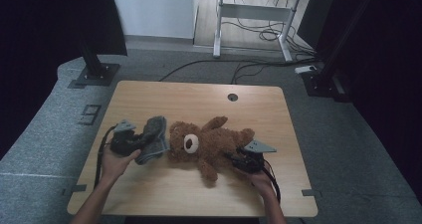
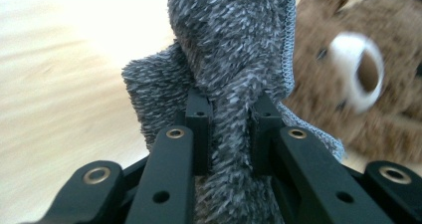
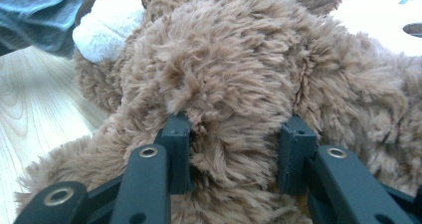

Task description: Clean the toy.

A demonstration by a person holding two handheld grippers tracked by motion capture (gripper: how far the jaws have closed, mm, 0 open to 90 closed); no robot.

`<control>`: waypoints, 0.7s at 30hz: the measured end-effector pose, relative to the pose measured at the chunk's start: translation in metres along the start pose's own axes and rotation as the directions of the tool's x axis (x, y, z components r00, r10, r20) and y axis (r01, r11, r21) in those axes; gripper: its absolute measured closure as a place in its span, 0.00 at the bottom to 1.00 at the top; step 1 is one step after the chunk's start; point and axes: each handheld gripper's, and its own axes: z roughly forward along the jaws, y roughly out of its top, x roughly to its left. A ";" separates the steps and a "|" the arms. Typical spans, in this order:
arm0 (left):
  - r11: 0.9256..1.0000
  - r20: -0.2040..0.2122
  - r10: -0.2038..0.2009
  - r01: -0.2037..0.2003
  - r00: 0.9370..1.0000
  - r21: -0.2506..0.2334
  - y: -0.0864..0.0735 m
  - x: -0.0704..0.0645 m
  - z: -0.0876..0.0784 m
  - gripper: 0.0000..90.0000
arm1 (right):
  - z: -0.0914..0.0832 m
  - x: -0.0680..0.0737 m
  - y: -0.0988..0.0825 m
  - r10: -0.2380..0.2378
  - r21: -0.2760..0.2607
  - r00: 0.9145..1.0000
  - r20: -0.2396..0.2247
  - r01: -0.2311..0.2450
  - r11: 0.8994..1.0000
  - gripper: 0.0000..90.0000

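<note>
A brown teddy bear (image 1: 209, 142) lies on its back in the middle of the wooden table (image 1: 199, 97), its white muzzle (image 1: 191, 143) facing up. A grey fuzzy cloth (image 1: 154, 137) rests against the bear's head on its left. My left gripper (image 1: 142, 140) is shut on that grey cloth (image 2: 234, 59), the fabric bunched between both pads (image 2: 199, 129), and the blurred bear's muzzle (image 2: 356, 69) lies just beyond. My right gripper (image 1: 238, 159) is shut on the teddy bear's lower body (image 3: 234, 124), fur squeezed between its pads (image 3: 176, 152).
A round cable hole (image 1: 232, 97) sits near the table's far edge. A white desk frame (image 1: 254, 15) and loose cables (image 1: 259, 35) lie on the floor beyond. Black stand bases (image 1: 94, 74) flank the table.
</note>
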 end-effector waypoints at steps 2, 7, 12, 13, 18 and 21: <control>1.000 -0.020 -0.020 0.020 1.000 0.011 -0.013 0.010 -0.010 0.84 | 0.000 0.000 0.000 0.000 0.000 1.000 -0.001 0.000 1.000 0.65; 0.996 -0.031 -0.064 0.065 0.998 0.060 -0.043 0.026 -0.025 0.83 | 0.000 -0.001 0.000 -0.001 -0.002 1.000 -0.003 0.001 1.000 0.64; 0.992 -0.038 -0.074 0.078 0.997 0.103 -0.062 0.029 -0.024 0.81 | 0.000 -0.001 0.000 -0.001 -0.002 1.000 -0.003 0.001 1.000 0.64; 0.991 -0.041 -0.078 0.082 0.996 0.107 -0.065 0.030 -0.024 0.81 | 0.000 -0.001 0.000 -0.001 -0.002 1.000 -0.004 0.001 1.000 0.64; 0.984 -0.069 -0.088 0.097 0.994 0.146 -0.079 0.032 -0.023 0.71 | 0.000 -0.001 0.000 -0.001 -0.002 1.000 -0.004 0.001 1.000 0.64; 0.984 -0.107 -0.072 0.088 0.992 0.155 -0.082 0.031 -0.022 0.56 | 0.000 -0.001 0.000 -0.001 0.000 1.000 -0.005 0.001 1.000 0.64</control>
